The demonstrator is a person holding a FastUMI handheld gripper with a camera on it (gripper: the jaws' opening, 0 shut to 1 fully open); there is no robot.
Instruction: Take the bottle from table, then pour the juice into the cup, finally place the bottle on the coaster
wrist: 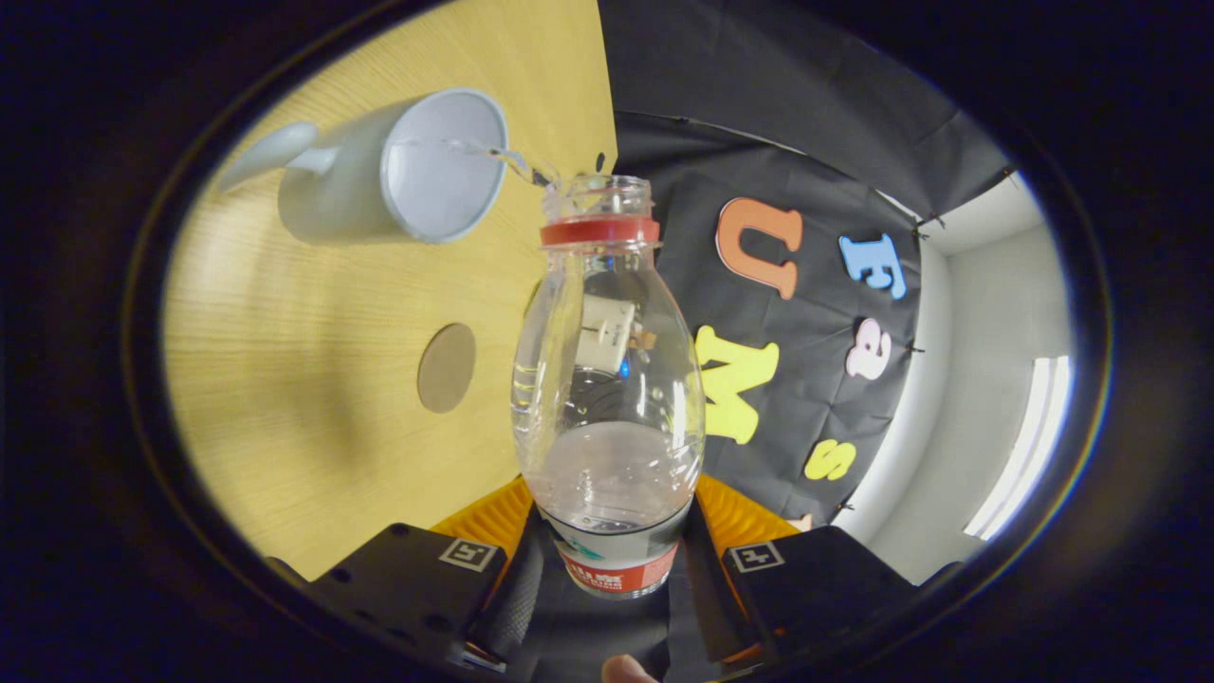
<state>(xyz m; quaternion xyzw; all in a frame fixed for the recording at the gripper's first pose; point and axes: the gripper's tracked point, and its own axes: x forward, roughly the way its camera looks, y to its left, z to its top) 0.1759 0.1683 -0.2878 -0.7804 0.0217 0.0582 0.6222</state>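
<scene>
My gripper (612, 560) is shut on a clear plastic bottle (607, 379) with a red neck ring and no cap, held at its labelled lower body between both fingers. The bottle is tipped over, its mouth just at the rim of a white mug (398, 171). A thin clear stream (517, 163) runs from the mouth into the mug. Clear liquid lies in the bottle's lower part. A round brown coaster (447, 367) lies flat on the wooden table (285, 379), between the mug and my fingers, beside the bottle.
The table's far edge runs just past the mug, with the black cloth wall (806, 142) behind it. A white wall with a bright window strip (1020, 446) lies off to the side. A fingertip (626, 670) shows behind the gripper.
</scene>
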